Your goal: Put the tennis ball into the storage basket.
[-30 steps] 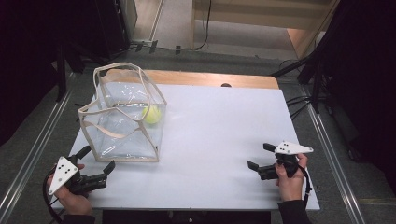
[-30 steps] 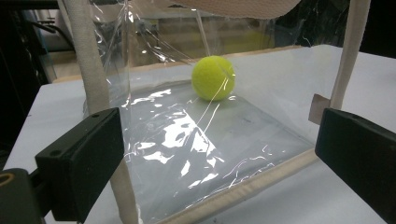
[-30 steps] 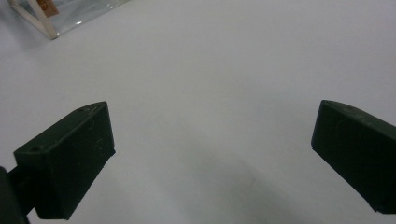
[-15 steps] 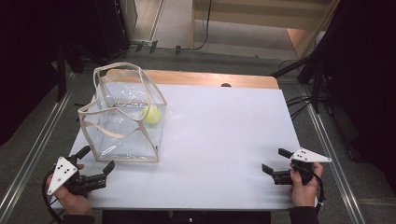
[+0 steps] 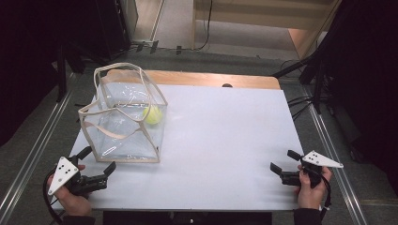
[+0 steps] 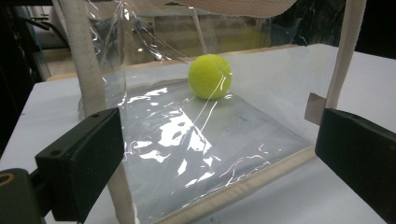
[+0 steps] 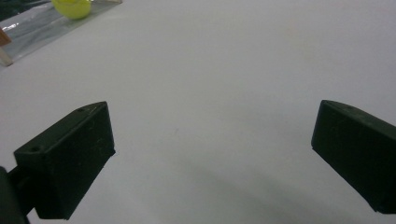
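A clear plastic bag [image 5: 124, 119] with cream fabric trim and handles stands open at the table's left. A yellow-green tennis ball [image 5: 153, 115] lies inside it, near its far right corner; the left gripper view shows the ball [image 6: 209, 76] through the bag's clear wall [image 6: 154, 126]. My left gripper [image 5: 97, 161] stands open just in front of the bag's near left corner, nothing between its jaws. My right gripper [image 5: 284, 161] is open near the table's front right corner, over bare white surface. The ball [image 7: 72, 7] sits at the top left of the right gripper view.
The white table top [image 5: 220, 136] has a wooden strip [image 5: 211, 78] along its far edge. Metal rails [image 5: 28, 159] run on the floor on both sides. Dark stands and cables [image 5: 309, 75] are at the far right, beyond the table.
My right gripper has drawn back toward the front right corner of the table, still open. The left gripper, bag and ball have stayed where they were.
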Tool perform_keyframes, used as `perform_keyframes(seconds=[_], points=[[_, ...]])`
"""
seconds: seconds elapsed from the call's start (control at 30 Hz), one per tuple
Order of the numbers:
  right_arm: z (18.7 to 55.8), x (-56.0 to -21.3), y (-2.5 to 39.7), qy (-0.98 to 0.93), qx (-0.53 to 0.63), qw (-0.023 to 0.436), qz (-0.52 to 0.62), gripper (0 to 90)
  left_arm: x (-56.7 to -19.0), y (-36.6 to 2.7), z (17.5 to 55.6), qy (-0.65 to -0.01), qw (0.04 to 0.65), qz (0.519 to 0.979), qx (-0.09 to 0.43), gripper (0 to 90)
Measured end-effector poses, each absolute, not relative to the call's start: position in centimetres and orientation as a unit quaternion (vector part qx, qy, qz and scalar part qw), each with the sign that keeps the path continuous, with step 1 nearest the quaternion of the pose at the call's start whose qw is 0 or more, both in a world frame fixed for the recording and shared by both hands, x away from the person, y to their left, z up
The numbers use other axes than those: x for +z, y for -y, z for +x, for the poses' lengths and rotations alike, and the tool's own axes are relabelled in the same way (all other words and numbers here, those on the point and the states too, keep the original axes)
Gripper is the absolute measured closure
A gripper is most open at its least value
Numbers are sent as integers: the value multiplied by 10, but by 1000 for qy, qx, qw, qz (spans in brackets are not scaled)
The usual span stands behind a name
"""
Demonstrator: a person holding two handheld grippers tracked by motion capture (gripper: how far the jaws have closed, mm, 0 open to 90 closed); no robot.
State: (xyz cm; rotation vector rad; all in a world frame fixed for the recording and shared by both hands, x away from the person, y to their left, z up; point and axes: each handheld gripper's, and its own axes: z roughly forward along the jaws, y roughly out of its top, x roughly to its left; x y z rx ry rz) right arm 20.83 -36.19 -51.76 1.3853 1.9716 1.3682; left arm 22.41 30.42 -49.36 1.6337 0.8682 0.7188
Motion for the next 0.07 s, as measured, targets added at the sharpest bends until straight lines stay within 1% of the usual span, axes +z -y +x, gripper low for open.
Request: perform_keyframes(seconds=[0.07], points=[[210,-518,359,-704,478,182,492,0,-494,-304,224,-365,545,691,303,13]])
